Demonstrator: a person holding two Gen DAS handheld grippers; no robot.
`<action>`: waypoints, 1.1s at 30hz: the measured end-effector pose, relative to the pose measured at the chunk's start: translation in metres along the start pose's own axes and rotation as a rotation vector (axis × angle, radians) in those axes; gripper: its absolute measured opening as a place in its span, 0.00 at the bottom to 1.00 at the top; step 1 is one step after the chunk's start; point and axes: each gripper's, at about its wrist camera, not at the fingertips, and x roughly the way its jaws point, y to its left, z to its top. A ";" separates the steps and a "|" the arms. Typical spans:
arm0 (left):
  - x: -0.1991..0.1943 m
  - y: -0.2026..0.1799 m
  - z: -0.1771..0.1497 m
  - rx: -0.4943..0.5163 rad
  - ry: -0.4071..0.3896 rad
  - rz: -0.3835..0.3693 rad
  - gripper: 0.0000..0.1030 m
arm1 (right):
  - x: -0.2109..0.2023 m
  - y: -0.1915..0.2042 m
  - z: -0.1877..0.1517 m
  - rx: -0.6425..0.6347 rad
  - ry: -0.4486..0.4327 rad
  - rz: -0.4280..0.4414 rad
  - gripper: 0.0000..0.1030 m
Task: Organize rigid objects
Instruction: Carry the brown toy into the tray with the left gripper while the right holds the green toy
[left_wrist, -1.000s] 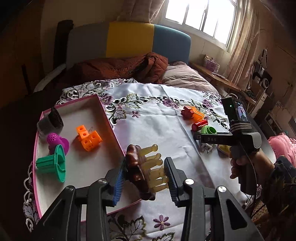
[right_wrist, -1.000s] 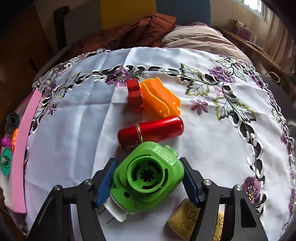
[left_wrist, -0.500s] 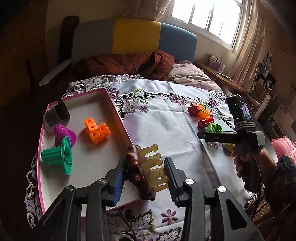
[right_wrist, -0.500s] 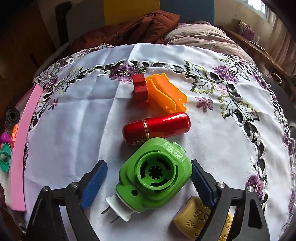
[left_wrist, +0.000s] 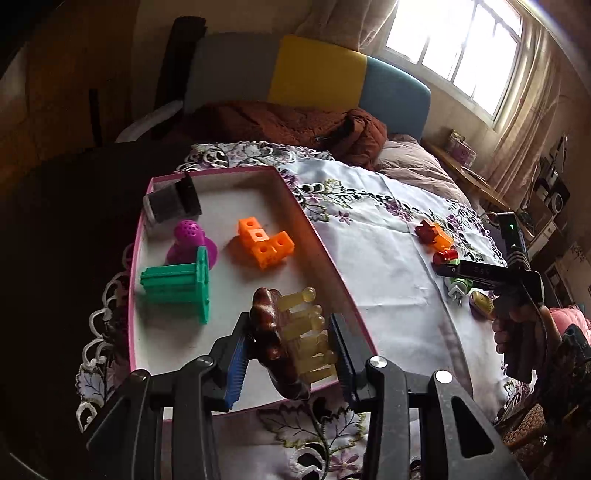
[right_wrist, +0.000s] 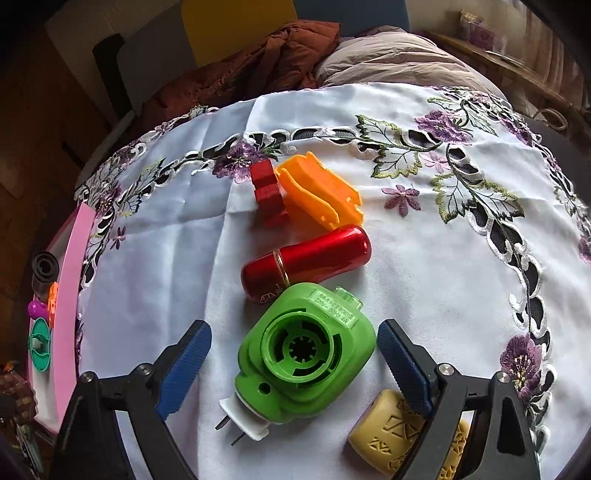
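I see daylight from the window (left_wrist: 454, 48), overexposed; the left side is dark, and the fisheye edges are bent.

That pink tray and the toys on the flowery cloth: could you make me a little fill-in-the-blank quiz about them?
1. The left gripper is shut on a brown and yellow ____.
2. The block of joined cubes in the pink tray is coloured ____.
3. The green plug-in device lies between the ____ jaws of the right gripper.
4. The red tube lies on the ____.

Missing words: comb; orange; open; tablecloth

Floral tablecloth (right_wrist: 155, 280) carries pink tray (left_wrist: 343, 288), green plug-in device (right_wrist: 306, 354), red tube (right_wrist: 306, 258).
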 end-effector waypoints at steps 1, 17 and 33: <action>-0.002 0.004 -0.001 -0.008 -0.002 0.003 0.40 | -0.001 0.000 0.000 0.004 -0.001 0.000 0.88; 0.004 0.032 -0.005 -0.117 0.043 -0.032 0.40 | -0.001 0.006 -0.005 -0.082 0.006 -0.140 0.63; 0.059 0.010 0.023 -0.088 0.117 -0.068 0.40 | -0.001 0.011 -0.004 -0.118 0.001 -0.162 0.63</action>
